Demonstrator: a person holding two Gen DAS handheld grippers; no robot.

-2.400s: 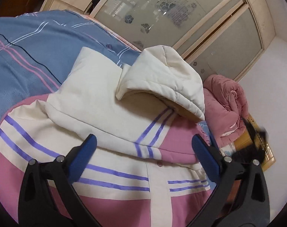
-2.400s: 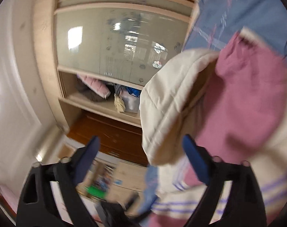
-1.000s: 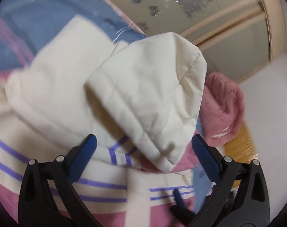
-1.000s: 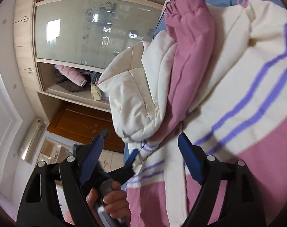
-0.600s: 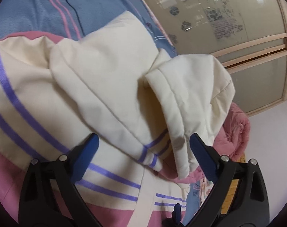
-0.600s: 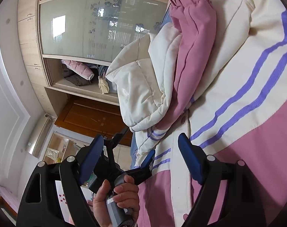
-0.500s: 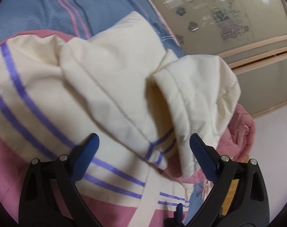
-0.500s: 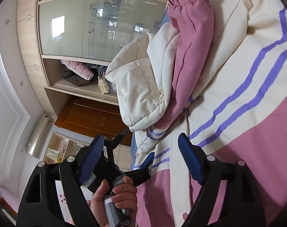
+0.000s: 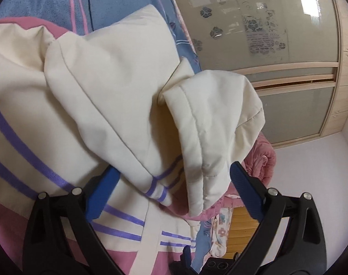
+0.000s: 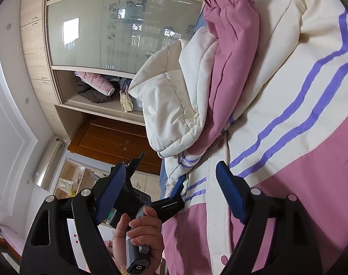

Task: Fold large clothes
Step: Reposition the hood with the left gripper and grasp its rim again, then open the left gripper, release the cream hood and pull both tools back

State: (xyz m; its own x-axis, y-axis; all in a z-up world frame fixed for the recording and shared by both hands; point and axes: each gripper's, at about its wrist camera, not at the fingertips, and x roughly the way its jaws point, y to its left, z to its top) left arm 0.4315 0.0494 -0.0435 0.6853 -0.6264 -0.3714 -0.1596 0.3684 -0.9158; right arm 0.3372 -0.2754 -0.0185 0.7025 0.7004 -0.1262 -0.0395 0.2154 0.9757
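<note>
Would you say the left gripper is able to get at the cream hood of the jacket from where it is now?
Probably yes. The left gripper is open, its fingers spread on either side of the cream hood, whose lower edge hangs between them. Nothing lies in between; the right gripper is off to the side.

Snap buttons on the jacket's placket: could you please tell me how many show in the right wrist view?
2: one snap high on the jacket's cream placket, beside the pink sleeve, and one snap near the bottom edge. Others may be hidden under folds.
</note>
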